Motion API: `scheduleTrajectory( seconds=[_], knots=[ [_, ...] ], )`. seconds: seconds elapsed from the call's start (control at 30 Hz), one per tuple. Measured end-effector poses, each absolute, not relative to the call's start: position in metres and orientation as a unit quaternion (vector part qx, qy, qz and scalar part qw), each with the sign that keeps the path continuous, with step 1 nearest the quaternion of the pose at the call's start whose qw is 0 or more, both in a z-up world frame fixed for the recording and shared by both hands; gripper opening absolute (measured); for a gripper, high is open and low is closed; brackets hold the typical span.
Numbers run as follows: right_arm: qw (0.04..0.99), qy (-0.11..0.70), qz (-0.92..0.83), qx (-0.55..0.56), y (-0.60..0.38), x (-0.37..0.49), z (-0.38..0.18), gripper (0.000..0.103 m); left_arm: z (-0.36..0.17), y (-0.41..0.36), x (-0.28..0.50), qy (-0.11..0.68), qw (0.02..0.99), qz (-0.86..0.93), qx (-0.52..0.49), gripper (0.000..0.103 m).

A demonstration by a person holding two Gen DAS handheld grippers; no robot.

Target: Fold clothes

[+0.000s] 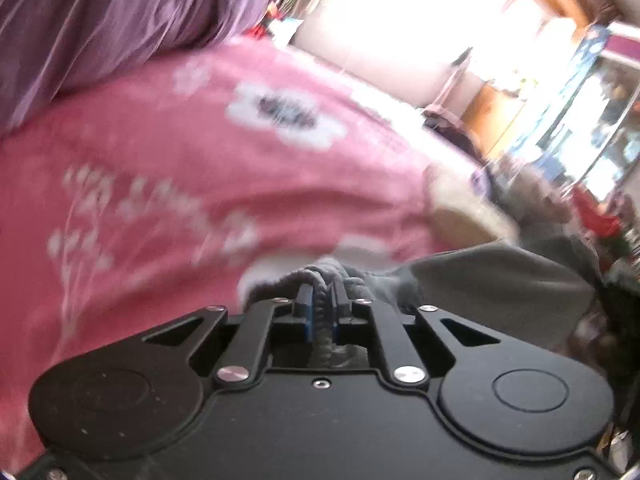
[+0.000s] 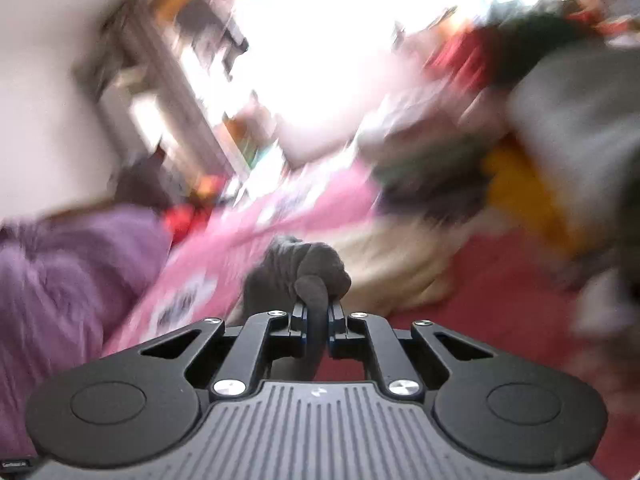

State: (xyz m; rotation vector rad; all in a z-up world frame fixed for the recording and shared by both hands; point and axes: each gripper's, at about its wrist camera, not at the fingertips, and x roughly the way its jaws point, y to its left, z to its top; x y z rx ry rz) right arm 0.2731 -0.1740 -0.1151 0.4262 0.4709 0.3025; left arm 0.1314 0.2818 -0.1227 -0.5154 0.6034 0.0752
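Observation:
My left gripper [image 1: 323,294] is shut on a bunched, ribbed edge of a grey garment [image 1: 480,284], which spreads away to the right in the left wrist view. My right gripper [image 2: 317,306] is shut on another bunched part of the grey garment [image 2: 296,268], a dark fold rising between its fingers. Both views are blurred by motion. Under and behind the cloth lies a pink bedspread [image 1: 180,168] printed with white flowers, shown again as the pink bedspread [image 2: 248,232] in the right wrist view.
A purple pillow [image 1: 100,20] lies at the bed's far left, seen too as the purple pillow [image 2: 68,264]. A heap of mixed clothes [image 2: 500,152] with yellow and grey pieces fills the right. A red cover [image 2: 500,300] lies below it. A bright window and shelves stand behind.

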Motion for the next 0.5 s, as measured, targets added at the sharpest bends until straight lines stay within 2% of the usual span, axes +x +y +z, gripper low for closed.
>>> scheduleTrajectory(
  seconds=[0.03,0.1,0.17,0.23,0.27,0.3,0.33,0.37,0.4,0.5],
  knots=[
    [0.944,0.212,0.126,0.217,-0.186,0.258,-0.107,0.01,-0.117,0.281,0.137,0.286,0.925,0.033,-0.246,0.005],
    [0.947,0.228,0.084,0.211,-0.196,0.244,-0.119,0.012,-0.114,0.277,0.152,0.289,0.929,0.027,-0.23,0.005],
    [0.935,0.301,0.056,0.179,-0.197,0.247,-0.143,0.026,-0.118,0.27,0.171,0.31,0.928,0.022,-0.208,0.008],
    [0.919,0.358,0.041,0.159,-0.202,0.247,-0.16,0.026,-0.138,0.27,0.185,0.371,0.907,0.045,-0.194,0.015],
    [0.917,0.365,0.034,0.157,-0.207,0.243,-0.162,0.026,-0.139,0.269,0.181,0.376,0.907,0.056,-0.181,0.018],
    [0.92,0.361,0.032,0.153,-0.213,0.236,-0.158,0.033,-0.141,0.269,0.176,0.381,0.907,0.066,-0.169,0.022],
    [0.923,0.354,0.031,0.146,-0.219,0.228,-0.154,0.04,-0.139,0.27,0.166,0.372,0.909,0.065,-0.175,0.036],
    [0.926,0.348,0.03,0.14,-0.225,0.22,-0.149,0.055,-0.136,0.272,0.156,0.364,0.912,0.063,-0.181,0.045],
    [0.929,0.344,0.031,0.131,-0.228,0.214,-0.144,0.063,-0.134,0.273,0.146,0.362,0.912,0.061,-0.181,0.046],
    [0.927,0.357,0.053,0.104,-0.237,0.189,-0.138,0.064,-0.13,0.275,0.119,0.359,0.914,0.052,-0.182,0.047]
  ],
)
